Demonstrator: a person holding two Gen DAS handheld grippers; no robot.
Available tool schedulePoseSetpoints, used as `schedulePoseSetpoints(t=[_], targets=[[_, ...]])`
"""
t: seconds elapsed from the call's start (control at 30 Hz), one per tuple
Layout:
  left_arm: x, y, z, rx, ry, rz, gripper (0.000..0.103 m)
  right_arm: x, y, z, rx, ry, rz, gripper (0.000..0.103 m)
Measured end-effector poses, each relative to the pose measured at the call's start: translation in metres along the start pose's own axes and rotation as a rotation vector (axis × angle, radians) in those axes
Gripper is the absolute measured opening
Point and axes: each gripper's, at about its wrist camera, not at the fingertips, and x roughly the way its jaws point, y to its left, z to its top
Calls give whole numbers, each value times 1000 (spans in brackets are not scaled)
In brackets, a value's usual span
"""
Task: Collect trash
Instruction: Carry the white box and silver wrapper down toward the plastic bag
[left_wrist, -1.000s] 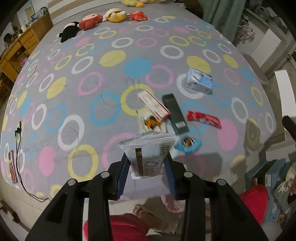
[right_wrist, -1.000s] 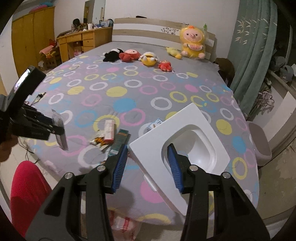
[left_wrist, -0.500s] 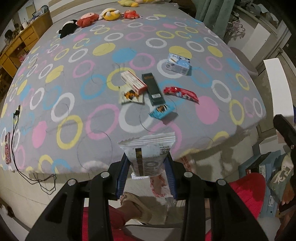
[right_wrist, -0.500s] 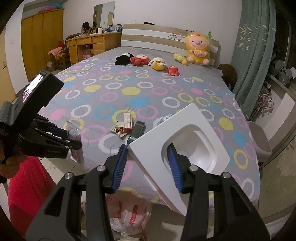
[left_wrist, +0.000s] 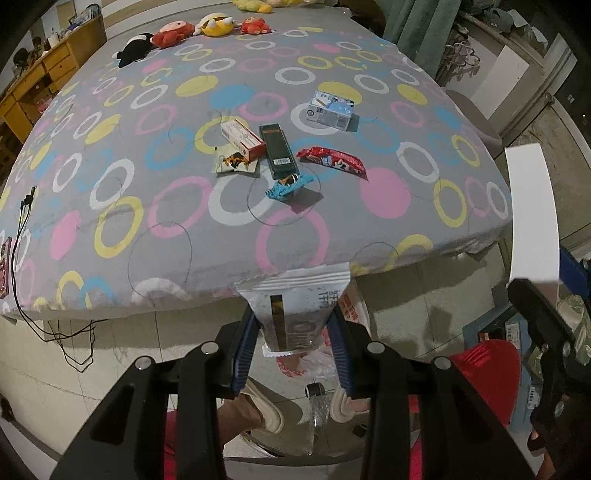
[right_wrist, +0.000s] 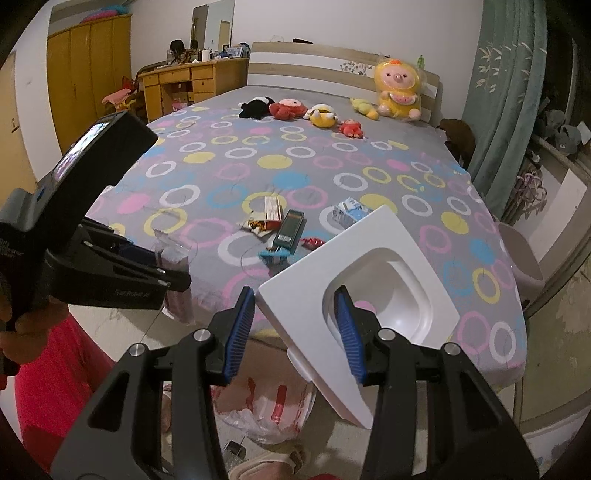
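Left tongs (left_wrist: 293, 334): clamped on a white snack wrapper (left_wrist: 295, 308), held past the near edge of the bed (left_wrist: 110, 206), long axis pointing away along the fingers.
Right tongs (right_wrist: 295, 325): closed on the rim of a white square tray (right_wrist: 369, 295), tilted over the bed's near edge.
Key relation: the plastic bag (right_wrist: 273, 413) lies on the floor below both tongs; the left tongs seem nearer, so the wrapper probably goes down into it.
Remaining trash: red wrapper (left_wrist: 332, 160), blue wrapper (left_wrist: 288, 186), dark box (left_wrist: 277, 149), red-white box (left_wrist: 243, 140), carton (left_wrist: 331, 109), all near the bed's middle.
Room: plush toys (right_wrist: 291, 108) at the headboard end, a wooden desk (right_wrist: 184, 85).
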Motion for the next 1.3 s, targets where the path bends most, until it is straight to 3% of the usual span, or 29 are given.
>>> schedulePoseSetpoints(t=[0.6, 1.3], targets=[[43, -1, -32, -9, 42, -23, 37, 21, 19, -50, 25, 54, 8, 45], [129, 5, -54, -119, 143, -66, 37, 101, 26, -116, 121, 200, 51, 45]])
